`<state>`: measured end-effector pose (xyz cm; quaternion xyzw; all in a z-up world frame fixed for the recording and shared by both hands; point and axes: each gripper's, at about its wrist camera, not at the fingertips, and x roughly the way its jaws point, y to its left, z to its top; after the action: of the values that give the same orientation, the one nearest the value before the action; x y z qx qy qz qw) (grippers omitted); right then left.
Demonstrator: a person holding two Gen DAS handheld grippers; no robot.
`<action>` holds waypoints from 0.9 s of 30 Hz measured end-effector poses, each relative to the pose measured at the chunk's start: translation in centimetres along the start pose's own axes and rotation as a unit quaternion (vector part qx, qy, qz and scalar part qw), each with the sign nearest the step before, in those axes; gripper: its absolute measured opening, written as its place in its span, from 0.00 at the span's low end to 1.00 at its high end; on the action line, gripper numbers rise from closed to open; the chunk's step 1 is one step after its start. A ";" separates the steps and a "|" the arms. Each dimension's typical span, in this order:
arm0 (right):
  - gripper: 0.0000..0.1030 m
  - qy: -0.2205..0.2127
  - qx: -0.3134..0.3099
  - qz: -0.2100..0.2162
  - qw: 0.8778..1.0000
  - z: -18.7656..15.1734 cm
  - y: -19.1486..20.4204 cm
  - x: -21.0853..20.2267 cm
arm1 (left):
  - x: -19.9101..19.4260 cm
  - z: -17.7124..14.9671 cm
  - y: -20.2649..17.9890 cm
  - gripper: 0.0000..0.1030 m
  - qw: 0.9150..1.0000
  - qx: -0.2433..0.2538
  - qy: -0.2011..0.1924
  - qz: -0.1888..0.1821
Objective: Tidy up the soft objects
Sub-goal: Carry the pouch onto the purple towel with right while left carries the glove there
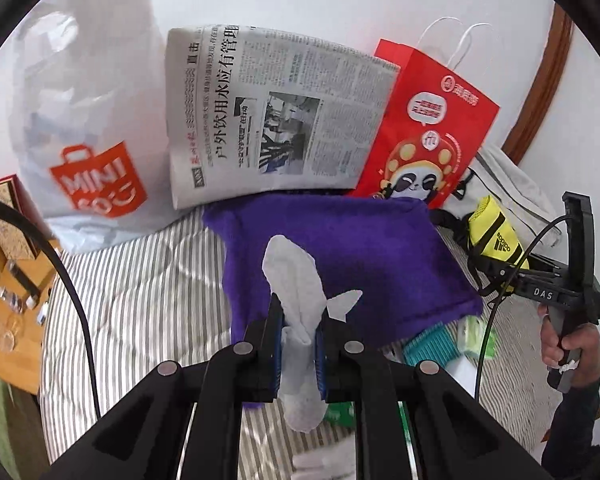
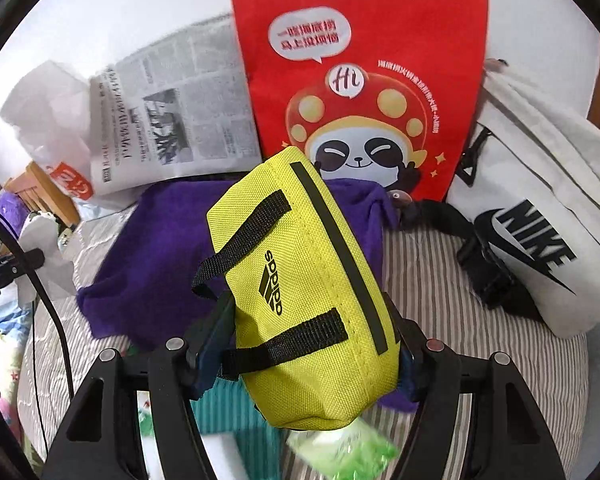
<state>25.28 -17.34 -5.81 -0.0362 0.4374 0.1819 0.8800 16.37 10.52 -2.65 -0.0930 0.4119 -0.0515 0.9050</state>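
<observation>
holding a white sock (image 1: 300,320) pinched lengthwise, the left gripper (image 1: 298,344) hangs over the bed's (image 1: 140,280) purple towel (image 1: 340,248), right gripper (image 2: 304,344) clamping the yellow pouch (image 2: 300,280) alongside

My left gripper (image 1: 298,344) is a matte black frame of angled struts, each joint capped by a round silver pin, and its two fingers carry ribbed blue pads (image 1: 274,344). A thin black cable (image 1: 72,300) loops past its left side. My right gripper (image 2: 306,356) has the same black struts, silver pins and blue pads (image 2: 210,354). Seen from the left camera, its black body bears the white letters "DAS", with black wires trailing off it. My right hand (image 1: 568,344) emerges from a dark sleeve (image 1: 572,420).
</observation>
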 end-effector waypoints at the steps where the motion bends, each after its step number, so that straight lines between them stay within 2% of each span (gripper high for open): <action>1: 0.66 0.015 0.000 -0.001 1.000 0.3 0.0 0.5 | 0.4 0.4 0.0 0.12 1.000 0.001 0.001 0.002; 6: 0.66 0.033 -0.004 -0.004 0.999 1.9 -0.2 4.0 | 3.3 2.6 0.1 0.12 1.000 0.001 0.006 -0.011; 9: 0.66 0.049 -0.001 -0.010 0.999 2.5 -0.4 6.0 | 5.5 3.7 0.3 0.12 1.000 0.002 0.010 -0.007; 13: 0.66 0.070 0.012 -0.014 0.997 3.2 -1.0 8.3 | 8.7 4.7 1.1 0.12 0.999 -0.013 0.027 -0.011; 18: 0.66 0.086 0.013 -0.025 0.996 3.7 -1.3 10.4 | 11.8 5.3 1.6 0.12 0.999 -0.023 0.041 -0.016; 21: 0.66 0.098 0.013 -0.029 0.995 3.9 -1.3 11.5 | 13.6 5.5 1.4 0.12 0.999 -0.013 0.049 -0.002; 25: 0.66 0.108 0.013 -0.039 0.993 4.1 -1.5 12.7 | 15.2 5.6 1.4 0.13 0.998 -0.018 0.061 -0.013; 27: 0.66 0.108 0.005 -0.044 0.993 4.1 -1.2 12.8 | 15.7 5.6 1.4 0.12 0.998 -0.013 0.063 -0.002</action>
<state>35.93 -13.84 -13.44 -0.0699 0.5285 0.1360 0.8350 30.91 9.95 -10.88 -0.1023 0.4687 -0.0536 0.8758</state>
